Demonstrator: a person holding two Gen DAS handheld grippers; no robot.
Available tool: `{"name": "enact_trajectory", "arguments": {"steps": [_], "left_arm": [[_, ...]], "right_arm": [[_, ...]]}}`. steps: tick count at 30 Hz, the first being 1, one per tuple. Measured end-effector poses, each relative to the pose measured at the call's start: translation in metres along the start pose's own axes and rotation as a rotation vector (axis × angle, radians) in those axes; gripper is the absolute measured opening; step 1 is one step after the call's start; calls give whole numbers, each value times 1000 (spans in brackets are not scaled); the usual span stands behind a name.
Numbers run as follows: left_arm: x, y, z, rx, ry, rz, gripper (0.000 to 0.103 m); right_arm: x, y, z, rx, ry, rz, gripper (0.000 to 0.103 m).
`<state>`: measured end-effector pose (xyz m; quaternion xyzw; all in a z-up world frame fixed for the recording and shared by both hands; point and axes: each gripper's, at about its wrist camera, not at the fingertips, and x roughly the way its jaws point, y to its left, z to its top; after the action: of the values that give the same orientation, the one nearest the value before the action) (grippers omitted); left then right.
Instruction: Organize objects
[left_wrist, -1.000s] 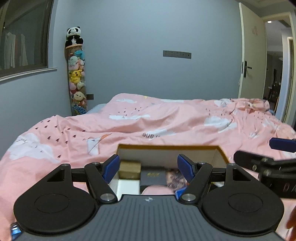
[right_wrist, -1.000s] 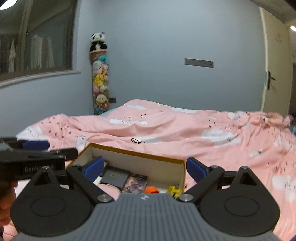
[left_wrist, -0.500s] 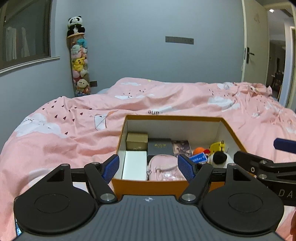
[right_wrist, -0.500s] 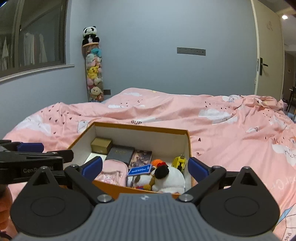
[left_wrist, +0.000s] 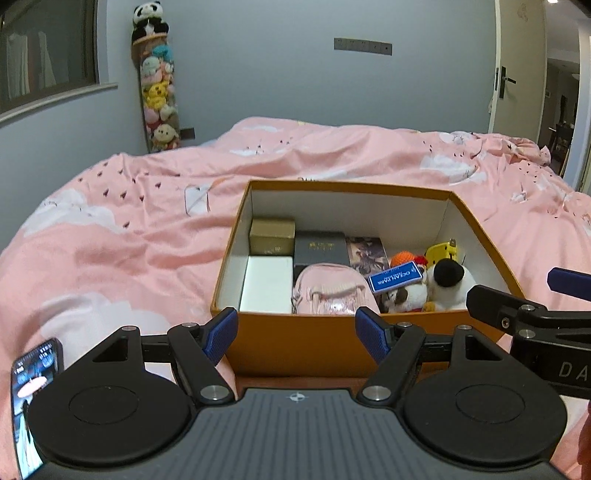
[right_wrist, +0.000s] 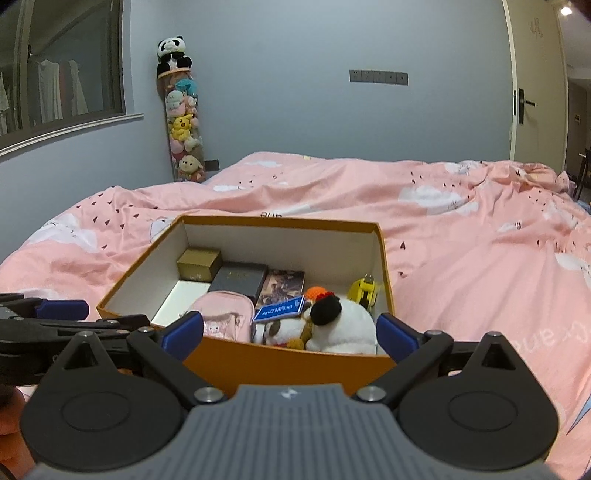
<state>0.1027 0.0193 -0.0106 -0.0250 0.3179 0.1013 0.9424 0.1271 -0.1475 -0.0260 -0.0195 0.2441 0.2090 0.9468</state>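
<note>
An orange cardboard box (left_wrist: 332, 347) (right_wrist: 288, 363) sits on the pink bed. Inside lie a gold box (left_wrist: 272, 235), a white box (left_wrist: 266, 283), a black box (left_wrist: 320, 246), a pink mini backpack (left_wrist: 332, 291) (right_wrist: 225, 314), a blue card (left_wrist: 395, 277) (right_wrist: 280, 309), a white plush with a black pompom (left_wrist: 448, 282) (right_wrist: 338, 325), an orange knitted toy (left_wrist: 404, 258) and a yellow toy (left_wrist: 441, 251) (right_wrist: 364, 291). My left gripper (left_wrist: 297, 338) is open, in front of the box's near wall. My right gripper (right_wrist: 290, 334) is open too, empty, at the near wall.
The pink duvet (left_wrist: 129, 240) spreads around the box. A phone with a lit screen (left_wrist: 31, 402) lies at the lower left. A tall tube of plush toys topped by a panda (left_wrist: 159, 77) stands by the wall. A door (left_wrist: 517, 70) is open at the right.
Both grippers have risen and tilted down, so the box's inside and its contents now show fully. Both stay open and empty.
</note>
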Motion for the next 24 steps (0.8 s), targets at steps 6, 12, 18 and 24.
{"name": "enact_trajectory", "arguments": {"steps": [6,12,18,24], "left_arm": [[3,-1,-3,5,17,12,85],[5,-2,-3,5,32,15,85],[5,-3,-4,13,38,13,85],[5,-4,-5,22,37,12,85]], "right_arm": [[3,-2,-3,9,16,6,100],[3,-3,-4,16,24,5,100],[3,-2,-4,17,25,5,100],[3,-1,-7,18,33,-1,100]]}}
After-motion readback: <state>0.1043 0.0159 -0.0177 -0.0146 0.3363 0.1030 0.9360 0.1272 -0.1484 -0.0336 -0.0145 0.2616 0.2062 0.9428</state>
